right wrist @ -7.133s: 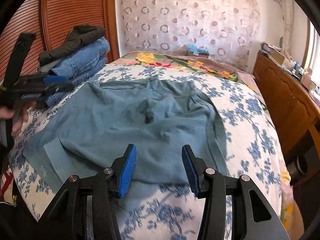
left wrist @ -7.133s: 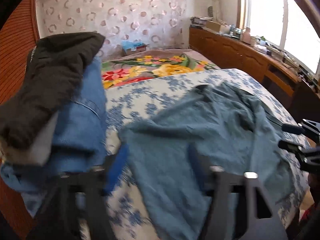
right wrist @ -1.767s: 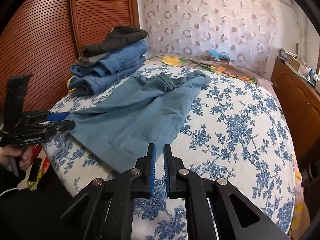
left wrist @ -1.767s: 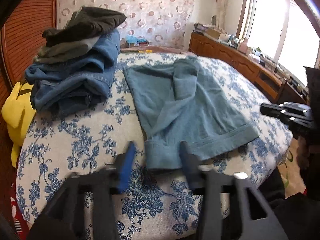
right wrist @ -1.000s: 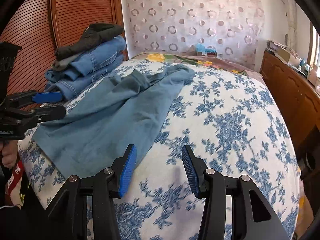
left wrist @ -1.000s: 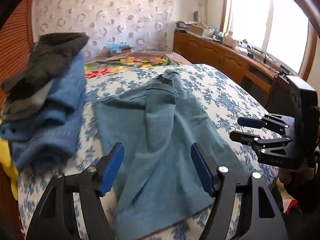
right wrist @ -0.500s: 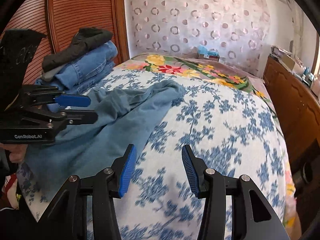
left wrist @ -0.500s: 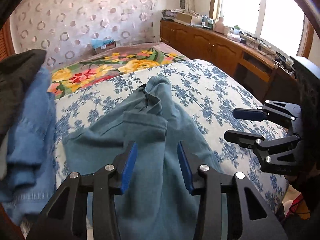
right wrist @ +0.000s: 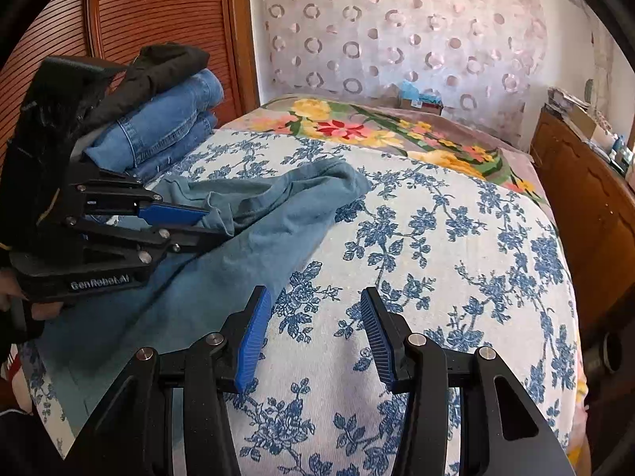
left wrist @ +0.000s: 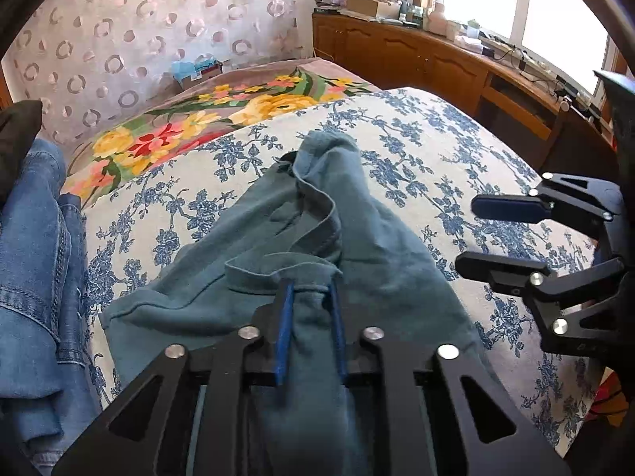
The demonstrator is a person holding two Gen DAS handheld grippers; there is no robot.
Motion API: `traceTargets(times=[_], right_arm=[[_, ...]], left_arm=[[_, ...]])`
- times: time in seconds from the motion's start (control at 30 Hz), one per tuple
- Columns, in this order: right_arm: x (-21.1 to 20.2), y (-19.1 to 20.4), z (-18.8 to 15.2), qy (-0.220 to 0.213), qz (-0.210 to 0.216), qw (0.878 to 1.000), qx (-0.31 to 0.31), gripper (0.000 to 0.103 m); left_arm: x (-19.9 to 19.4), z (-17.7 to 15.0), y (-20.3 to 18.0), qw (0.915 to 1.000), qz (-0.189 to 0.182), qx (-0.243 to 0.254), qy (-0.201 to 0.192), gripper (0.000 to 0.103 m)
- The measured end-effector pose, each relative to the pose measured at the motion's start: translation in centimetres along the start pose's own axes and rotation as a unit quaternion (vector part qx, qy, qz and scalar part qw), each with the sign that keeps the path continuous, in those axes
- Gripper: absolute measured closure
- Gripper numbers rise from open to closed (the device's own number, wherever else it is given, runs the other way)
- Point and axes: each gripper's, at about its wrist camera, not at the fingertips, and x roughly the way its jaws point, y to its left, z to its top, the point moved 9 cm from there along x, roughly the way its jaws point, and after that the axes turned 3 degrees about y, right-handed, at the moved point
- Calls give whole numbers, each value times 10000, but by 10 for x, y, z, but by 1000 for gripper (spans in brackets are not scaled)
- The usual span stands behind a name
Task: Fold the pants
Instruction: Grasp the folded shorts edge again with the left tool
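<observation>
On the flowered bedspread (right wrist: 456, 238), mid-fold: left gripper (left wrist: 309, 297) clamped on a bunched edge of the teal pants (left wrist: 381, 261) lying beside stacked jeans (right wrist: 166, 127), right gripper (right wrist: 315, 333) spread apart, holding nothing; next, probably carrying that edge across and flattening.

Your left wrist camera sits close above the crumpled teal cotton pants (left wrist: 381, 254), facing up the blue-flowered white bedspread (left wrist: 436, 150) toward the ring-patterned wall and the window side; your right wrist camera looks from the bed's near edge, further back, toward the same wall and the reddish slatted wooden panel (right wrist: 158, 4). Both views share the pants, the bedspread and the stack of folded blue denim jeans (right wrist: 158, 135); each also catches the other black two-finger gripper.
</observation>
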Motion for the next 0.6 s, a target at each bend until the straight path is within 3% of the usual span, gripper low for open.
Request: traceTargets(times=[0.03,0.2,0.33,0.5,0.6], right_arm=[[2,0,1,14,5,10000,-9,54],[8,2,4,41,3,10000,-23,54],[12,5,7,60,-9,10000,-60,54],[16,8,9,79,-22,9999,-69,54],[19,10,9,109,-19,9999,-88,54]], left_arm=[[-3,0,2,10000,-3,-10,-39,93],[-24,8,23,9993,94,-160,-337,95],[-40,13,53,9972,397,-363,-527,95],[-45,13,84,9943,761,-517,-533,95],[-45,10,92,9938,793,-585,-506,95]])
